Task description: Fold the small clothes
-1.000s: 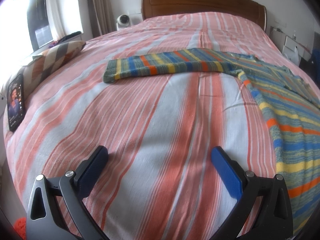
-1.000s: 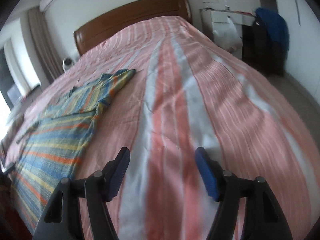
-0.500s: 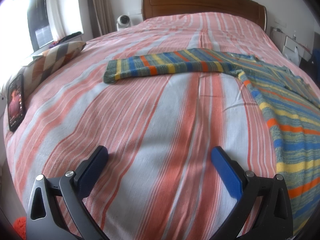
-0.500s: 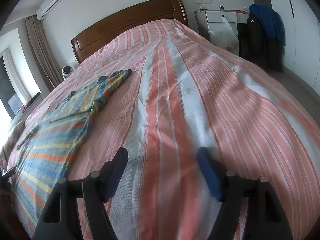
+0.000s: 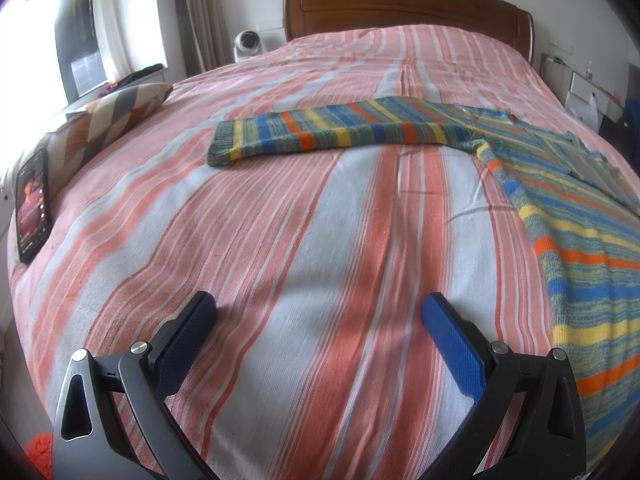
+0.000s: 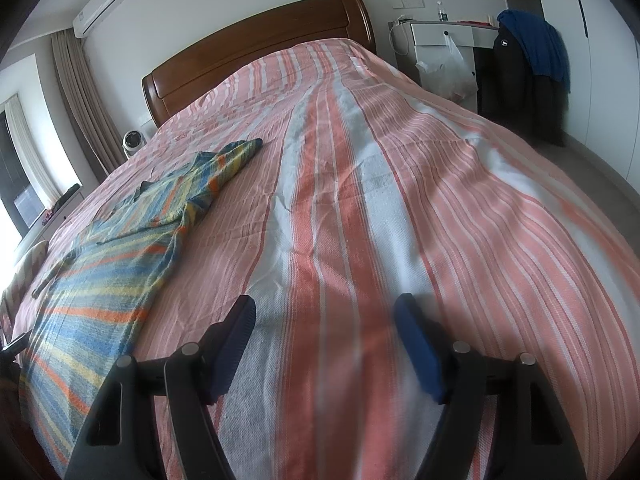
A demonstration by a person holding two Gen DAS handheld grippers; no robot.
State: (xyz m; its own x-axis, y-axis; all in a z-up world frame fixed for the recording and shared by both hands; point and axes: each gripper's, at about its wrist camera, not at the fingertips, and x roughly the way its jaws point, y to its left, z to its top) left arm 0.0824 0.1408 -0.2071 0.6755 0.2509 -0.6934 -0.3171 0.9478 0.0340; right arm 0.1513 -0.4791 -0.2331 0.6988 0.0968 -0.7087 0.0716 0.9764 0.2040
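Fingers (image 5: 192, 336) of both grippers spread apart, empty, above bedspread (image 5: 304, 240) beside striped sweater (image 5: 568, 216).

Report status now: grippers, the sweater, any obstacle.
Left gripper open, empty; right gripper open, empty. Striped sweater spread flat, unfolded, sleeves out. Phone lies apart, at bed edge.

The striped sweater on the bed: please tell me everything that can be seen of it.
The striped sweater looks knitted, with bands of blue, yellow, orange and grey-green. It lies flat and unfolded on the pink striped bedspread, front up. One sleeve stretches straight out sideways and ends in a ribbed cuff; the other sleeve points toward the headboard. A small collar shows at the neck. Only the bedspread touches it; both grippers are apart from it.
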